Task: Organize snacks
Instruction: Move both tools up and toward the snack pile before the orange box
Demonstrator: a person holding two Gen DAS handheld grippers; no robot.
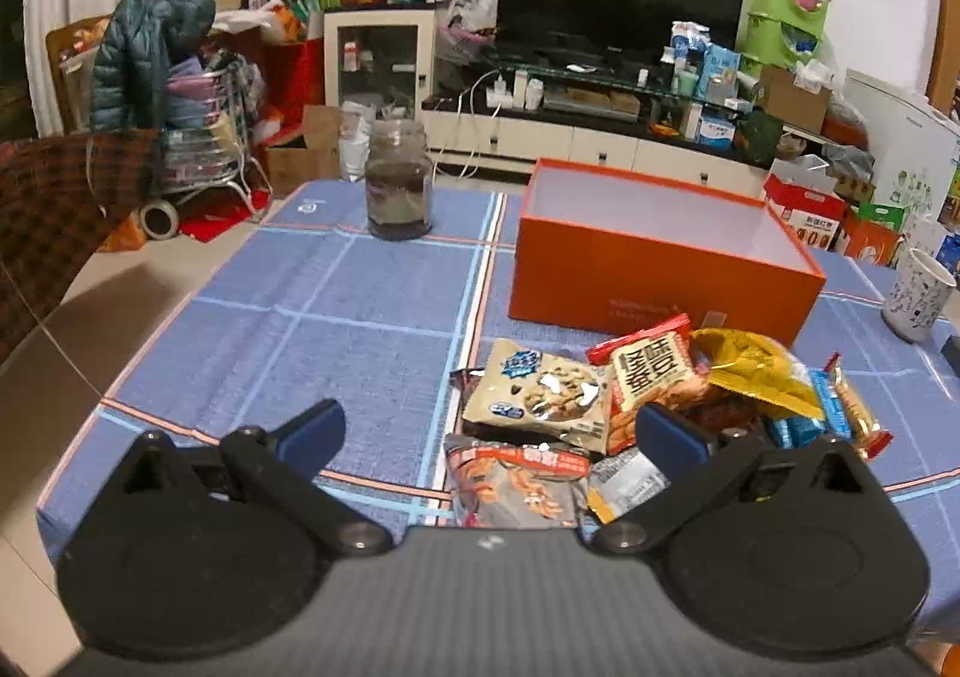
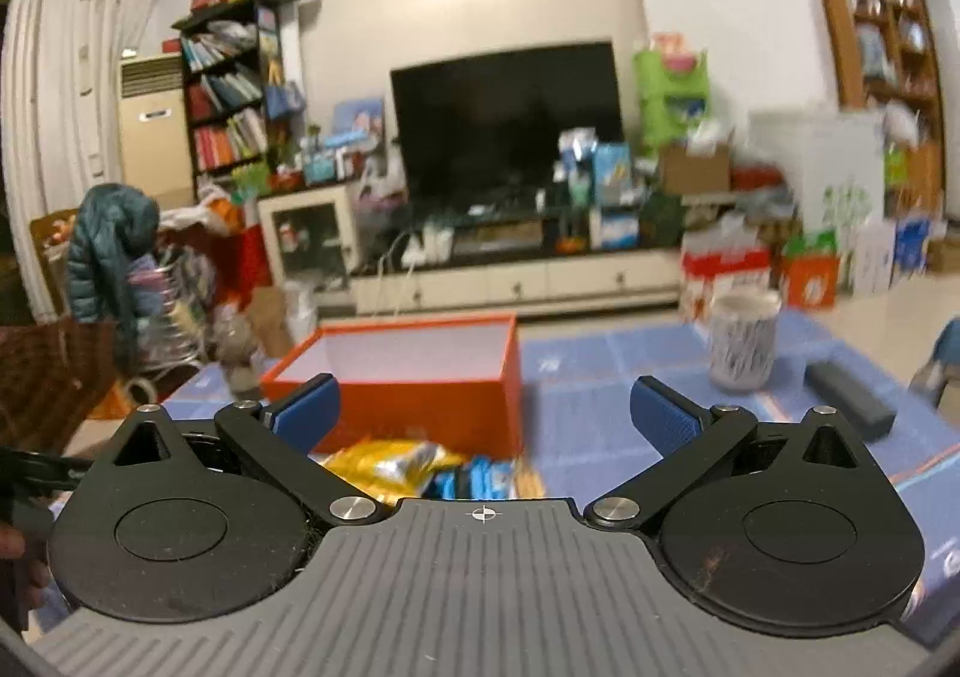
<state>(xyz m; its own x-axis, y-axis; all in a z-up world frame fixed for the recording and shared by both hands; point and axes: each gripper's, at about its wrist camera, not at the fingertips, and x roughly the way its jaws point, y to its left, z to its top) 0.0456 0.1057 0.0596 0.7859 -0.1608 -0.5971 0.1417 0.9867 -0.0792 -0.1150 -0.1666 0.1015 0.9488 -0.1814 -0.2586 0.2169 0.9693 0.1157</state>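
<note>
An open orange box (image 1: 660, 281) with a white inside stands on the blue checked tablecloth (image 1: 336, 317). In front of it lies a heap of snack packs: a beige cookie bag (image 1: 540, 389), a red-and-cream pack (image 1: 651, 371), a yellow foil bag (image 1: 762, 371) and a grey-red bag (image 1: 516, 482). My left gripper (image 1: 489, 425) hovers open above the heap's near edge, holding nothing. My right gripper (image 2: 485, 407) is open and empty too, held higher; the orange box (image 2: 420, 377), the yellow bag (image 2: 384, 461) and blue packs (image 2: 480, 479) show between its fingers.
A glass jar (image 1: 399, 179) stands at the table's far left. A patterned white cup (image 1: 915, 293) and a dark flat case (image 2: 849, 401) sit to the right. A woven basket (image 1: 54, 221) lies off the table's left edge. A TV and cluttered shelves stand behind.
</note>
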